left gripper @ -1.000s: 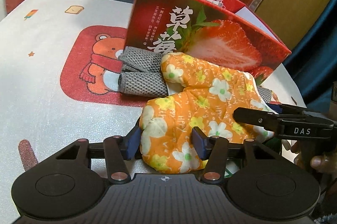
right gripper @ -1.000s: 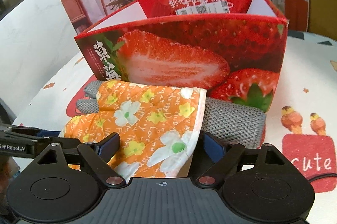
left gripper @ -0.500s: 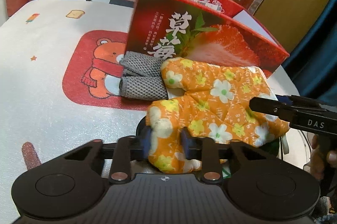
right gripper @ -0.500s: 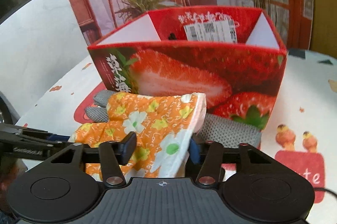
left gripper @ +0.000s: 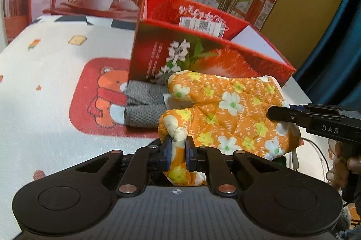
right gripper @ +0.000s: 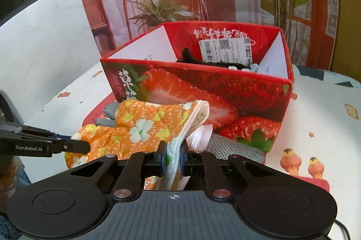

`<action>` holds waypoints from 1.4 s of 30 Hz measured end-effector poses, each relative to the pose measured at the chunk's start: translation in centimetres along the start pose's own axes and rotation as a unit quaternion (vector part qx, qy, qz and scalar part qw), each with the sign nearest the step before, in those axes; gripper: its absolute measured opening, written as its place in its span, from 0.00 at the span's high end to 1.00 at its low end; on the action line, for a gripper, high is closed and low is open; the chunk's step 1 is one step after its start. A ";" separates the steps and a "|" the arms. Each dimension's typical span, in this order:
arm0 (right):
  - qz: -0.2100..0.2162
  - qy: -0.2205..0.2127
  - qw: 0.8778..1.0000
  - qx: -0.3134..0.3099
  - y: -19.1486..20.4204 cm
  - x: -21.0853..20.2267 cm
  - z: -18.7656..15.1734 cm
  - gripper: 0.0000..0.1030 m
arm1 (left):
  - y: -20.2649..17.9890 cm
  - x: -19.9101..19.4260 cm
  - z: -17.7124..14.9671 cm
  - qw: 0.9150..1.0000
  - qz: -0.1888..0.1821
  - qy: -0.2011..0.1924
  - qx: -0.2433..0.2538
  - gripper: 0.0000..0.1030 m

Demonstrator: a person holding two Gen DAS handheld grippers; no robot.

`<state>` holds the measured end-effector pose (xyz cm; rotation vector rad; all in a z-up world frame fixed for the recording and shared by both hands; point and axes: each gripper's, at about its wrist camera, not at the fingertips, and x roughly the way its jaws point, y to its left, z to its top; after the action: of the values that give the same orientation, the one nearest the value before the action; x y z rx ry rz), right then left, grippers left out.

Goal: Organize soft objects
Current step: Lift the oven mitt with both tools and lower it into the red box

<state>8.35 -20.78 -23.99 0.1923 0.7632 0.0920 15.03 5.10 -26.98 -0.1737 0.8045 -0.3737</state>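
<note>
Pinching the oven mitt in both my left claw and right claw, I am risking its sagging middle catching the box rim.

Grey cloth perhaps partly under mitt

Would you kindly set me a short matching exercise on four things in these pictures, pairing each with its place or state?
Things:
1. orange flowered quilted oven mitt
2. grey knitted glove
3. red strawberry-printed cardboard box
4. black cord-like item

Places or states:
A. stands open-topped on the cartoon-print tablecloth
B. lies inside the box
C. pinched at two ends by the left tongs and right tongs
D. lies on the tablecloth against the box front, partly under the mitt

Pairs: 1-C, 2-D, 3-A, 4-B
</note>
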 end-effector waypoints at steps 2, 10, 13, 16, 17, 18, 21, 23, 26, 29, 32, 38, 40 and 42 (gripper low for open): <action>0.002 -0.006 1.000 -0.004 0.1 -0.3 0.3 0.90 | -0.1 -0.6 0.4 1.000 -0.001 -0.010 0.002 0.88; 0.015 -0.042 0.999 -0.020 0.5 -2.0 3.0 0.90 | -0.9 -3.7 3.3 0.998 -0.005 -0.064 0.016 0.88; 0.022 -0.060 0.998 -0.029 0.5 -2.8 4.5 0.90 | -1.3 -4.6 4.9 0.996 -0.009 -0.085 0.032 0.88; 0.025 -0.075 0.996 -0.037 0.5 -3.4 6.1 0.91 | -1.9 -4.6 6.3 0.994 -0.001 -0.093 0.053 0.88; 0.029 -0.077 0.996 -0.036 0.3 -3.5 6.6 0.91 | -2.0 -4.5 6.7 0.994 -0.002 -0.095 0.054 0.88; 0.031 -0.079 0.996 -0.036 0.2 -3.5 7.1 0.91 | -2.2 -4.6 7.2 0.994 -0.006 -0.099 0.054 0.88; 0.028 -0.090 0.994 -0.047 0.3 -3.7 8.4 0.92 | -2.6 -4.8 8.4 0.992 -0.007 -0.110 0.062 0.88; 0.023 -0.096 0.994 -0.051 0.1 -3.8 9.3 0.92 | -2.8 -4.5 9.5 0.991 -0.003 -0.116 0.067 0.88; 0.007 -0.103 0.992 -0.067 -0.4 -2.9 11.4 0.92 | -3.2 -3.0 11.7 0.990 0.009 -0.121 0.076 0.88; -0.025 -0.113 0.989 -0.087 -1.0 -1.1 13.6 0.92 | -3.8 -0.7 14.5 0.987 0.028 -0.128 0.094 0.88; -0.063 -0.140 0.981 -0.122 -1.4 1.0 14.8 0.92 | -4.1 2.4 17.3 0.989 0.039 -0.102 0.101 0.88; -0.100 -0.084 0.983 -0.128 -3.0 6.5 15.2 0.92 | -4.0 7.8 18.4 0.994 0.053 -0.027 0.095 0.88; -0.097 -0.057 0.987 -0.118 -3.6 7.9 14.5 0.92 | -3.9 9.1 18.1 0.994 0.054 0.000 0.093 0.88; -0.091 -0.028 0.990 -0.106 -4.2 9.2 13.9 0.92 | -3.8 10.0 17.5 0.994 0.050 0.023 0.092 0.88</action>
<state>24.66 -25.40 -21.31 -0.0776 0.7066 -0.0061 33.18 -2.10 -20.61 0.0462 0.8159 -0.3562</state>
